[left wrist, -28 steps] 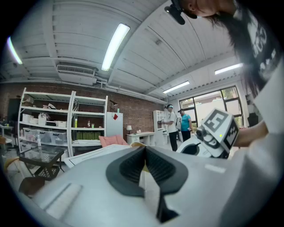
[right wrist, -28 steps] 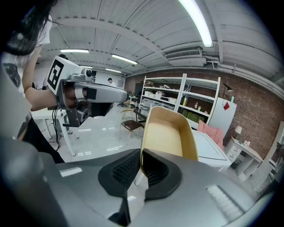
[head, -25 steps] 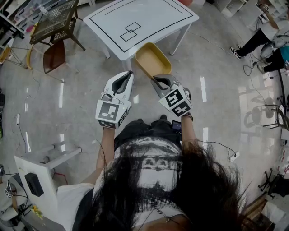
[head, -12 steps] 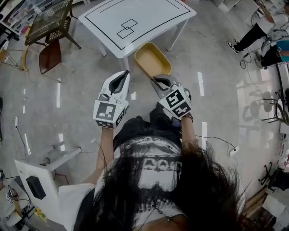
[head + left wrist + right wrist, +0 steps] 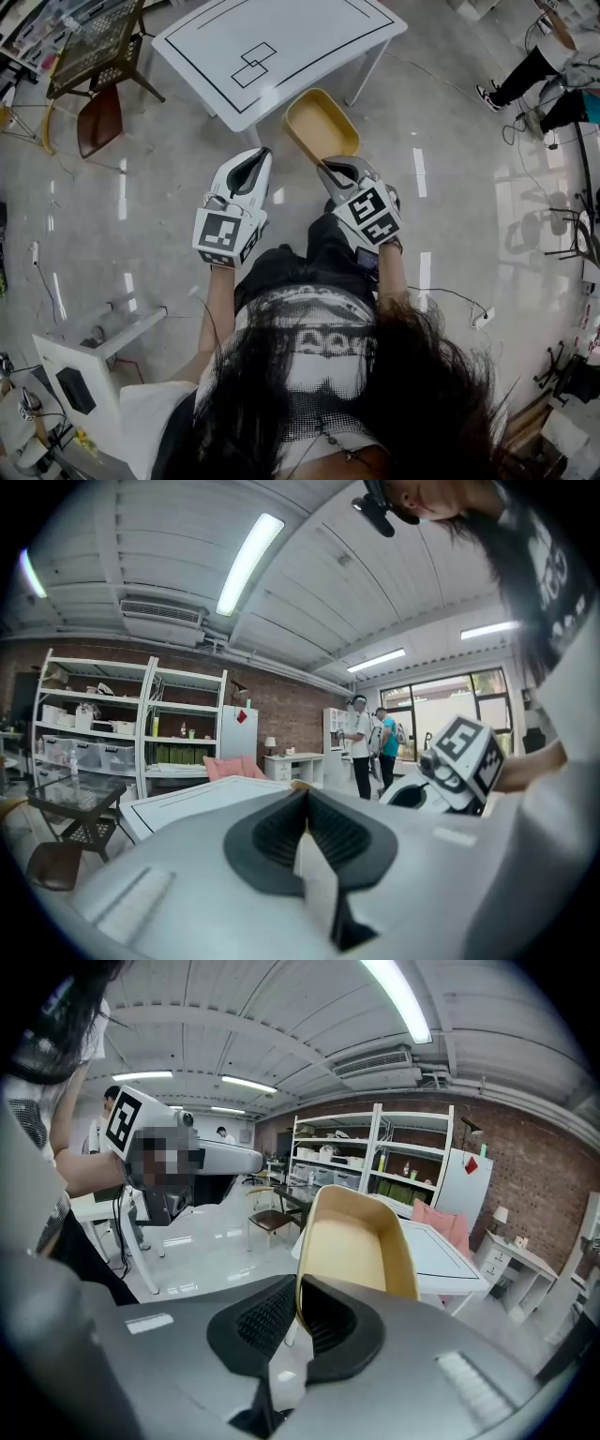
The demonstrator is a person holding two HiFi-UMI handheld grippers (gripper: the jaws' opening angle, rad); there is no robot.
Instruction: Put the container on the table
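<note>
A tan oblong container [image 5: 321,124] hangs in the air just off the near corner of the white table [image 5: 309,37]. My right gripper [image 5: 327,169] is shut on its near rim. In the right gripper view the container [image 5: 352,1249] rises tilted from between the dark pads [image 5: 328,1321], its hollow empty, with the table [image 5: 433,1249] behind it. My left gripper [image 5: 263,154] is shut on nothing, left of the container and short of the table's edge. In the left gripper view its pads [image 5: 333,834] meet, with the table [image 5: 202,797] straight ahead and my right gripper's marker cube [image 5: 461,758] at the right.
Black lines mark a rectangle and two overlapping squares [image 5: 248,64] on the tabletop. A brown chair [image 5: 95,119] and a mesh-topped stand [image 5: 87,39] are left of the table. A white stand [image 5: 80,375] is at the lower left. People [image 5: 531,75] are at the far right; shelves [image 5: 370,1171] line the brick wall.
Both grippers and the container have drawn closer to the table's near corner, the container now beside its edge. The grip on the rim is unchanged.
</note>
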